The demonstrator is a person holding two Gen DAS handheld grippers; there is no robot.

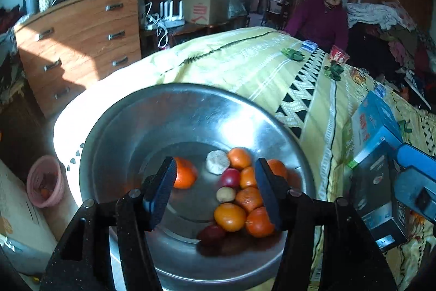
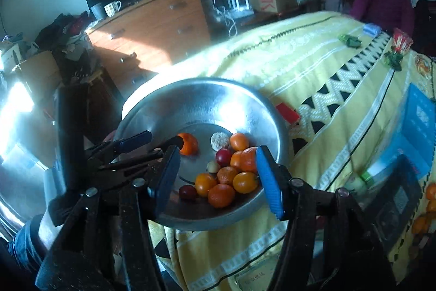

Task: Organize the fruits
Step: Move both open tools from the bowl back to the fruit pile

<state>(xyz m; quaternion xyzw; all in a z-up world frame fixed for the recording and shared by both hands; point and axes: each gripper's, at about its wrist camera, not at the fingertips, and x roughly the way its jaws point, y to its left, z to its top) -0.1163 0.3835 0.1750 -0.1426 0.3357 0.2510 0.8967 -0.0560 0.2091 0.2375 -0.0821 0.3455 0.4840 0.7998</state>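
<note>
**Both claws open over the fruit bowl, nothing gripped**

So the setup is a bed or table under a yellow patterned cover, and a big steel bowl sits on the near end of it. Around it there's a fair bit of clutter: a wooden dresser with a mug on top, cardboard boxes behind, a pink basket down on the floor, and blue and black boxes lying on the cover just right of the bowl. A person in a purple coat sits at the far end. Nothing blocks the way into the bowl itself.

The fruit is all in the bowl: a cluster of oranges toward the right side mixed with a couple of red fruits, one orange sitting apart on the left, and a pale round thing behind them.

The left claw hangs above the bowl with its jaws about half apart and empty; the fruit shows in the gap below them. The right claw is the same deal, roughly half open, holding nothing, with the orange cluster framed between its blue pads.
</note>
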